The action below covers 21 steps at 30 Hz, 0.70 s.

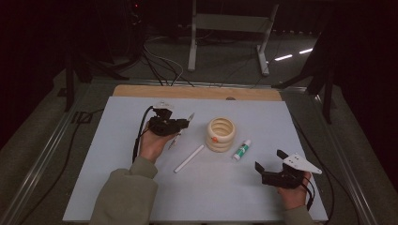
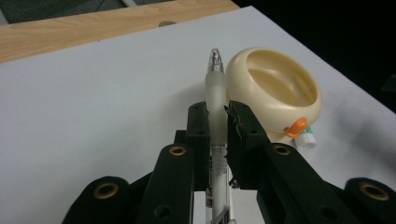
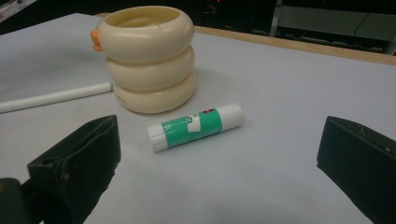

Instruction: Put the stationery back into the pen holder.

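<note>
Cream-coloured, a ringed holder point(image 1: 220, 134) is standing mid-table. The left gripper point(image 2: 217, 133) is clamping a clear pen point(image 2: 215, 88) just beside it. The right gripper point(image 3: 217, 158), jaws spread wide, is hovering near a glue stick point(image 3: 195, 126).

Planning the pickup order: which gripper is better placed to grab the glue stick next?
Right. The right gripper is open with the glue stick lying just ahead; the left gripper is shut on a pen.

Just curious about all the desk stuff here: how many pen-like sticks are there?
2. A clear pen is clamped in the left tongs, beside the cream holder. A white stick lies on the table before the holder.
</note>
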{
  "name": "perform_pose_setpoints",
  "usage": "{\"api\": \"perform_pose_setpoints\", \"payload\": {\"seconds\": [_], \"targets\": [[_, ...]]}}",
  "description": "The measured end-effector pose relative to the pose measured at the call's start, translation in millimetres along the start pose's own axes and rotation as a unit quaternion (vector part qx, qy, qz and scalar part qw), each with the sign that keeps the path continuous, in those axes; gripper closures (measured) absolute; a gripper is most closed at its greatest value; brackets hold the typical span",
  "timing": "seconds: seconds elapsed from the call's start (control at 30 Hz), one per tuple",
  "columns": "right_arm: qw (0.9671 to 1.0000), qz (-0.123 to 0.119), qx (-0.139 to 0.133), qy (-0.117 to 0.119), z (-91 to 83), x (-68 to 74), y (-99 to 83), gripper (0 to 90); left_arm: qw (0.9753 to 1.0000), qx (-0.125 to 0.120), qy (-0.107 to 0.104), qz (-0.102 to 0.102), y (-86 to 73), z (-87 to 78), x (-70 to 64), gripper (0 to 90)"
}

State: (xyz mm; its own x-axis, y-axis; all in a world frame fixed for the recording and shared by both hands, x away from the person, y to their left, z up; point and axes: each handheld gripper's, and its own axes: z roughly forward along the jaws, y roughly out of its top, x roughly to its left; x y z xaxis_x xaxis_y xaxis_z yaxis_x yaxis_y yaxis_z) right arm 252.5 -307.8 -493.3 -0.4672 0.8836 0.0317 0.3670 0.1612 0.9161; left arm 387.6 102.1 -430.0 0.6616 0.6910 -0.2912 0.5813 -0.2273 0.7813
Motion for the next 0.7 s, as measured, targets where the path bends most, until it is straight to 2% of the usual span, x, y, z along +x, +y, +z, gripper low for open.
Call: {"api": "perform_pose_setpoints", "payload": {"seconds": [0.7], "targets": [[1.0,0.0,0.0,0.001,0.4,0.1,-0.1,0.0,0.9996,-0.015,-0.026,0.001,14.9,4.5,-6.3,80.5]]}}
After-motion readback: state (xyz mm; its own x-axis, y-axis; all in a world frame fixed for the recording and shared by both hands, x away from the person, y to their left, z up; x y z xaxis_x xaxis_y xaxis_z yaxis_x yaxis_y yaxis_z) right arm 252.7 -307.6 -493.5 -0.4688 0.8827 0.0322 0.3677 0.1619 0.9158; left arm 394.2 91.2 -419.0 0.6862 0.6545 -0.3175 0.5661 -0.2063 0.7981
